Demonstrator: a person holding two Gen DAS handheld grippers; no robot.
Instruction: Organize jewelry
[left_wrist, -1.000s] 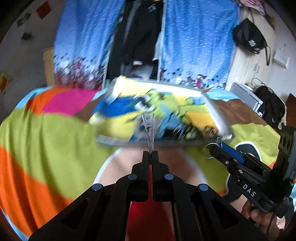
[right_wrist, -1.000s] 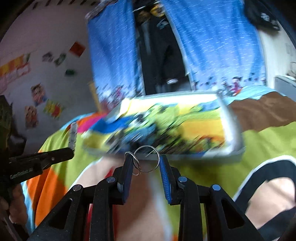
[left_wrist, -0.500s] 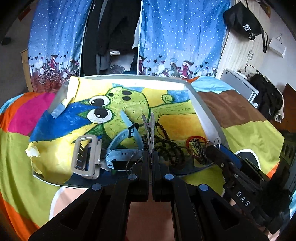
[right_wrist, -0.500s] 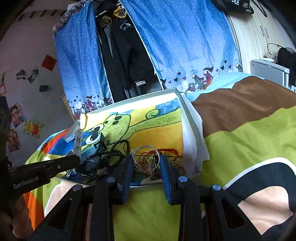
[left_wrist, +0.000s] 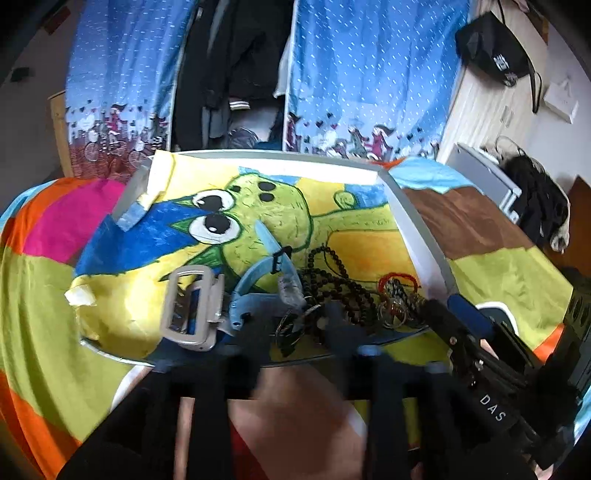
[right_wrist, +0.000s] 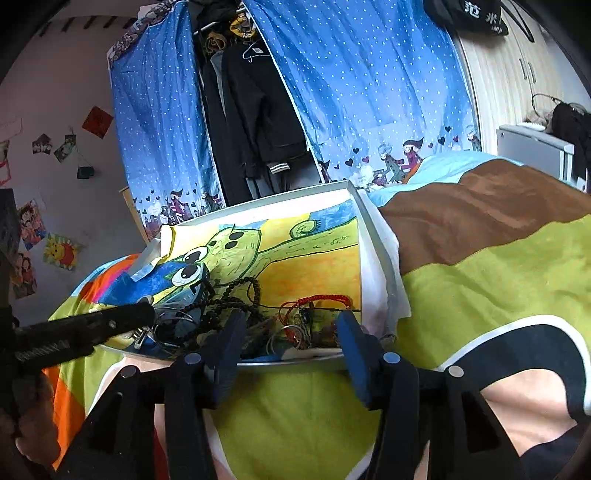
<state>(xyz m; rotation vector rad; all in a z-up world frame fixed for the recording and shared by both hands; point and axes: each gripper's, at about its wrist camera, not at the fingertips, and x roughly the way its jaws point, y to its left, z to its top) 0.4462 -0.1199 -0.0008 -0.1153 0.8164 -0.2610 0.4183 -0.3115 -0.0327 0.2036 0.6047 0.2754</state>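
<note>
Jewelry pile (left_wrist: 343, 295) heaped at the near edge of a shallow white tray (left_wrist: 417, 236), which lies on a bed under a multicoloured bedspread (left_wrist: 40, 295). The tray floor is lined with a crayon drawing of a green creature (left_wrist: 266, 218).

Within the heap: a string of dark beads (left_wrist: 332, 273) coiled at centre; a red cord bracelet (right_wrist: 317, 301) toward the right wall; thin metal rings (left_wrist: 393, 314) beside it; a light blue watch strap (left_wrist: 258, 269) and a grey rectangular buckle-like piece (left_wrist: 190, 306) to the left. Items overlap, so where one piece ends and the next begins cannot be made out, and the small things under the beads are unreadable.

Left claw (left_wrist: 299, 328): smeared by motion blur in its own view; its fingers appear parted, with nothing visibly between them. In the right wrist view it enters from the left, its tip among the beads and rings; whether it touches them cannot be told.

Right claw (right_wrist: 290, 345): blue-padded fingers spread wide and empty, tips at the tray's near rim on either side of the red bracelet. The rim hides the lowest part of the heap.

Behind: blue dotted curtains (right_wrist: 369, 92) flanking dark hanging clothes (right_wrist: 255, 110). A hand (right_wrist: 26, 417) shows, cut off at the lower left frame edge.
</note>
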